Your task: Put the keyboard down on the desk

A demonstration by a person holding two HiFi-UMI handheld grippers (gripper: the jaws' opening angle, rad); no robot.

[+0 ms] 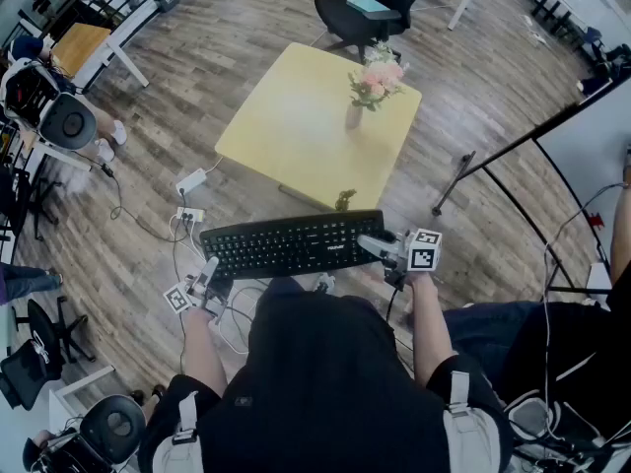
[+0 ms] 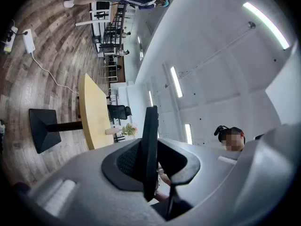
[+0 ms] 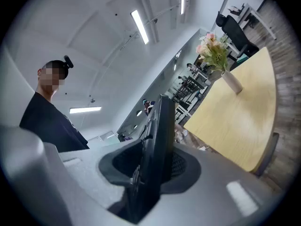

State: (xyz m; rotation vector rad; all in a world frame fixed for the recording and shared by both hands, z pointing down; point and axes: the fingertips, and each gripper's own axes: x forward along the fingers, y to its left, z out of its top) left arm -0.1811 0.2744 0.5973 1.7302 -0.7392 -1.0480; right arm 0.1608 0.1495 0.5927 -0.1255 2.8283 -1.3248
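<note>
Yellow desk (image 1: 286, 126), upper centre, lacks the keyboard (image 1: 292, 244): left gripper (image 1: 210, 270) and right gripper (image 1: 373, 244) pinch its ends, placement pending.

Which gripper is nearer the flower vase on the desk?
Right. The right gripper grips the keyboard roughly in front of the vase; the left gripper grips its opposite end, farther off.

A black keyboard (image 1: 293, 245) is hovering beside the pale yellow desk (image 1: 286, 126); pink flowers (image 1: 380, 75) are standing on that desk.
</note>
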